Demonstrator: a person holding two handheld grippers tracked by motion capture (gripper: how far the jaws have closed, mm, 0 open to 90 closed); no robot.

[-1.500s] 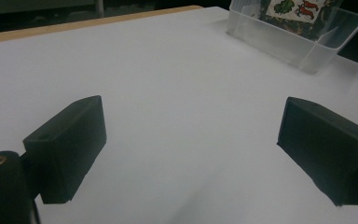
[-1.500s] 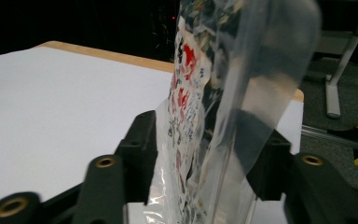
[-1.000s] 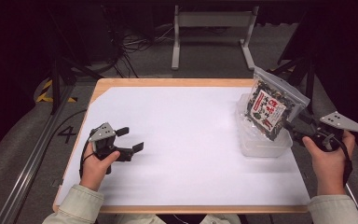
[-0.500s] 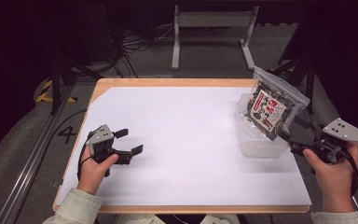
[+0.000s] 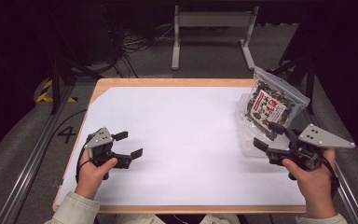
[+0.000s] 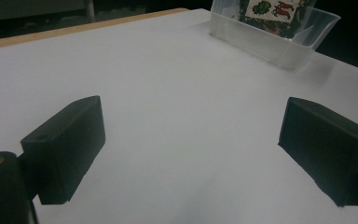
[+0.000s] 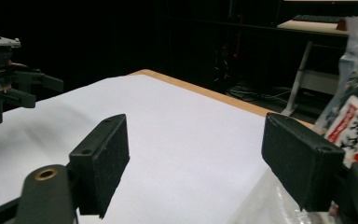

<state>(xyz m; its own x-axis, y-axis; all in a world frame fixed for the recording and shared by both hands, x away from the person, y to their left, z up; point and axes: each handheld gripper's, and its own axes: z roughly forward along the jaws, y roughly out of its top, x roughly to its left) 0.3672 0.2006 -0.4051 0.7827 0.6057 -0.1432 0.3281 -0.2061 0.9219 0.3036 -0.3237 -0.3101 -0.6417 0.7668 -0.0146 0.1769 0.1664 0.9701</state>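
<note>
We hold our left gripper [image 5: 129, 144] low at the left, jaws spread wide with nothing between them. Our right gripper [image 5: 269, 135] (grey plate on top) has just been opening — jaws wide, empty — forearms entering from below.

Tabletop [image 5: 186, 140] carries container [image 5: 251, 135] at right side, toward far edge. Snack bag [image 5: 270, 105] stands tilted in container, top leaning to far right. Right gripper [image 5: 269, 136] just before container, near right edge. Left gripper [image 5: 128, 144] at left side, near front, well apart from container. Stand [image 5: 212, 35] on floor behind tabletop.
</note>
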